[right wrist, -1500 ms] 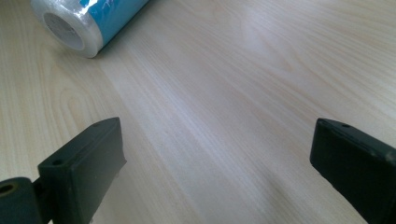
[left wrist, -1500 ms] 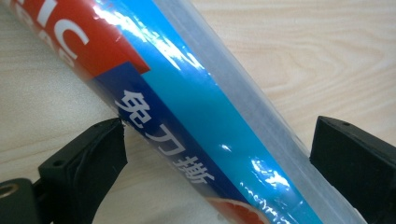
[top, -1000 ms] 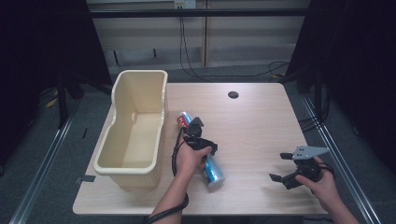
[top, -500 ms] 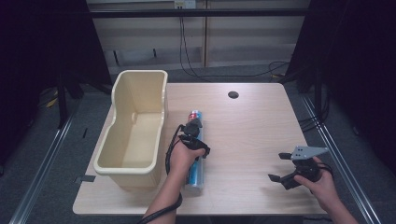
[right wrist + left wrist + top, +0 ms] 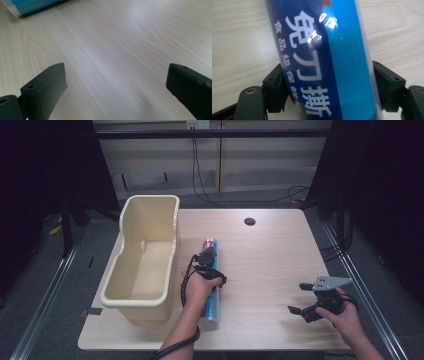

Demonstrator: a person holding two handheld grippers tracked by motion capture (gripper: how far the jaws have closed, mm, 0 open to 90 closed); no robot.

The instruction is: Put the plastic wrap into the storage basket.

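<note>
The left tongs (image 5: 209, 256) are closing down on a long blue tube (image 5: 212, 285) that is lying flat on the desk (image 5: 270, 255), just beside the cream plastic tub (image 5: 145, 255). In the left gripper view the two black pads are sitting against the tube's (image 5: 324, 60) opposite sides, so the jaws, which have just been narrowing, are now gripping it at a fairly narrow setting. The tube is running lengthwise away from the person, its red-and-silver far end pointing toward the back of the desk and its near end close to the front edge.

The right tongs (image 5: 306, 301) are standing wide apart, holding nothing and hovering over bare wood near the desk's front right corner, well apart from the tube. In the right gripper view a blue end of the tube (image 5: 32, 6) is peeking in at the top left corner.

The person's left hand (image 5: 200, 287) is covering the tube's middle in the high view, so the grip itself is hidden there. In the left gripper view the tube is cut off at top and bottom, and glare is washing out part of its white lettering.
</note>
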